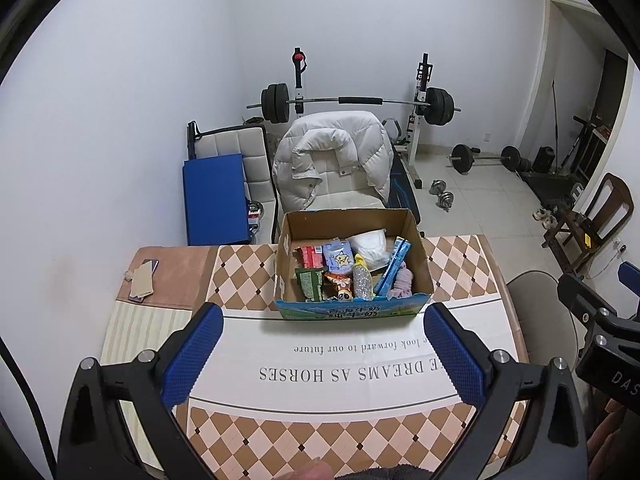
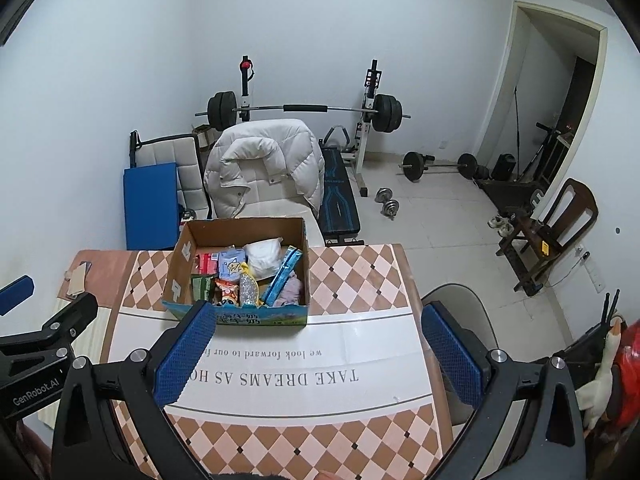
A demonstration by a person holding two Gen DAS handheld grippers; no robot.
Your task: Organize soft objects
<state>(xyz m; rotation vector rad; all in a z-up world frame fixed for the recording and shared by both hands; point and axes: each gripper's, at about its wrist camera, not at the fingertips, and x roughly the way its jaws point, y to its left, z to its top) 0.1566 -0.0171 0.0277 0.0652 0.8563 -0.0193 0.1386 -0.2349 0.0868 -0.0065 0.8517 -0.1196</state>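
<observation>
Left wrist view: cardboard box (image 1: 354, 276) of soft objects sits on the surface (image 1: 340, 424) just beyond the spread, empty left claw (image 1: 324, 344); right claw (image 2: 320, 348) likewise spread

You are looking down at a table (image 1: 240, 264) covered by a cloth with a brown-and-peach diamond pattern and a white band printed with upside-down lettering across the middle of the frame. An open cardboard box (image 1: 418, 256) stands directly on it, just above centre in the left wrist view and left of centre in the right wrist view (image 2: 182, 268), its blue printed front panel facing you. At the table's far left corner, where bare brownish surface shows, you have a phone (image 1: 151, 265) with a tan card (image 1: 142, 281) lying over it, and a small crumpled white scrap (image 1: 128, 275) just beside them.
</observation>
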